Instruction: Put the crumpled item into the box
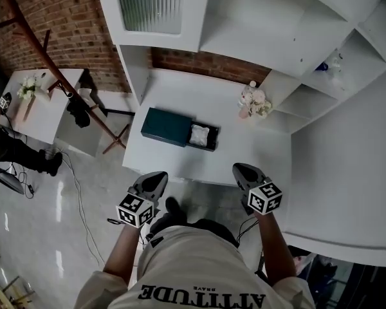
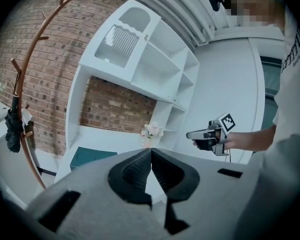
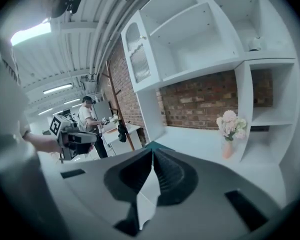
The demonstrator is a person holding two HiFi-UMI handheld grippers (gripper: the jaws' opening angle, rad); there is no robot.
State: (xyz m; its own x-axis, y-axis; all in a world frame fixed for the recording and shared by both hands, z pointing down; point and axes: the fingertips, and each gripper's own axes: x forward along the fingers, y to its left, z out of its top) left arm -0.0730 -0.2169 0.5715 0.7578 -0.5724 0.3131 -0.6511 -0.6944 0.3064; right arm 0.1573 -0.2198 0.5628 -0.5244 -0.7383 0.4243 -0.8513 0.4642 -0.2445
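A dark teal box [image 1: 166, 125] lies on the white table [image 1: 244, 153], with its black inner tray pulled out to the right. The white crumpled item [image 1: 199, 134] rests inside that tray. My left gripper [image 1: 154, 177] and right gripper [image 1: 240, 170] hover side by side over the table's near edge, well short of the box. Both are shut with nothing between the jaws. In the left gripper view the jaws [image 2: 151, 153] meet, with the box [image 2: 87, 156] and the right gripper [image 2: 210, 134] beyond. In the right gripper view the closed jaws [image 3: 152, 155] hide most of the box [image 3: 158, 145].
A small vase of pale flowers [image 1: 254, 102] stands at the table's far right corner, beside white shelving [image 1: 321, 76]. A wooden coat stand [image 1: 71, 92] and a side table [image 1: 32, 102] are to the left. Another person [image 3: 90, 120] stands far off.
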